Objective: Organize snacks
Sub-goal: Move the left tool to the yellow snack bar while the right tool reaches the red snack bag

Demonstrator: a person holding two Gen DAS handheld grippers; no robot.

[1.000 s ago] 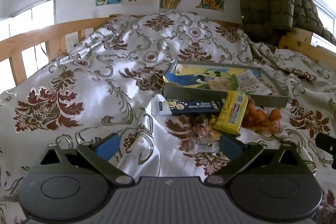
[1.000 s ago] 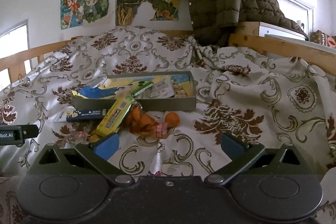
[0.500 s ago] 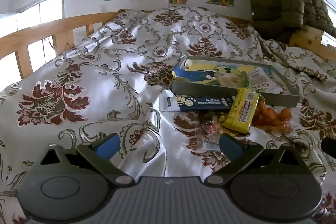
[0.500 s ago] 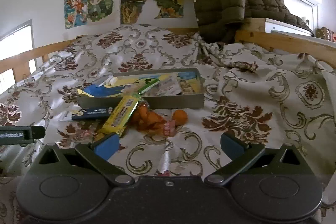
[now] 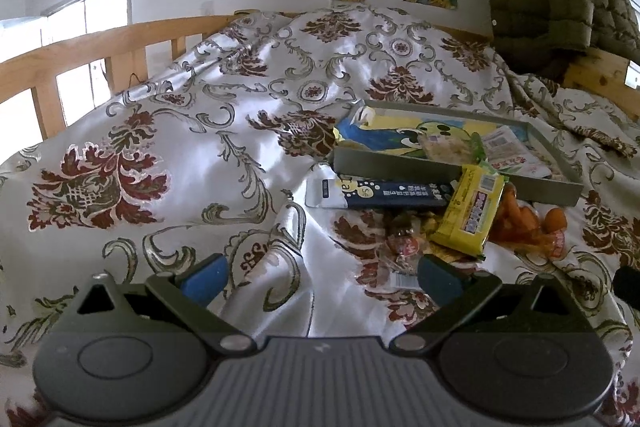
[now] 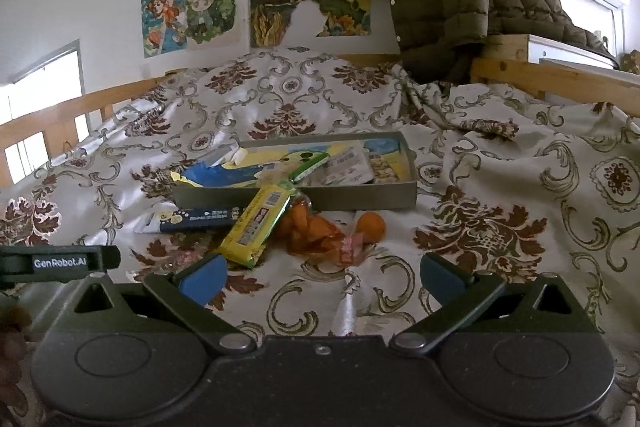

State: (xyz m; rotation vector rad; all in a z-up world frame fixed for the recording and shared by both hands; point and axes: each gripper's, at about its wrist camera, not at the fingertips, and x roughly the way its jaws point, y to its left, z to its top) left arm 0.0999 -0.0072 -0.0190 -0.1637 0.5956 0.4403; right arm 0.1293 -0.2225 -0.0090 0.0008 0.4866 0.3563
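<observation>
Patterned bedding (image 5: 240, 131) covers the bed and serves as the work surface; wooden rails and wall posters bound it at the far side.

Nearest the cameras, the left gripper (image 5: 320, 277) and the right gripper (image 6: 322, 277) both hover low over the cloth with jaws spread wide and nothing between them.

Just beyond, loose snacks lie in a cluster. A clear-wrapped candy packet (image 5: 404, 251) lies nearest the left gripper. A yellow bar (image 6: 258, 225) leans with its far end against the tray wall. A dark blue pack (image 6: 196, 219) lies flat to its left, along the tray's near wall. An orange snack bag (image 6: 316, 233) sits to the right of the bar.

Farther back, the grey tray (image 6: 360, 197) already holds several flat packets.

Recommended procedure, judged from this layout: take the yellow bar first, since it overlaps its neighbours. Approach across its narrow width, close near the middle, lift clear of the wall, then lay it flat inside. Avoid pinching cloth folds.
</observation>
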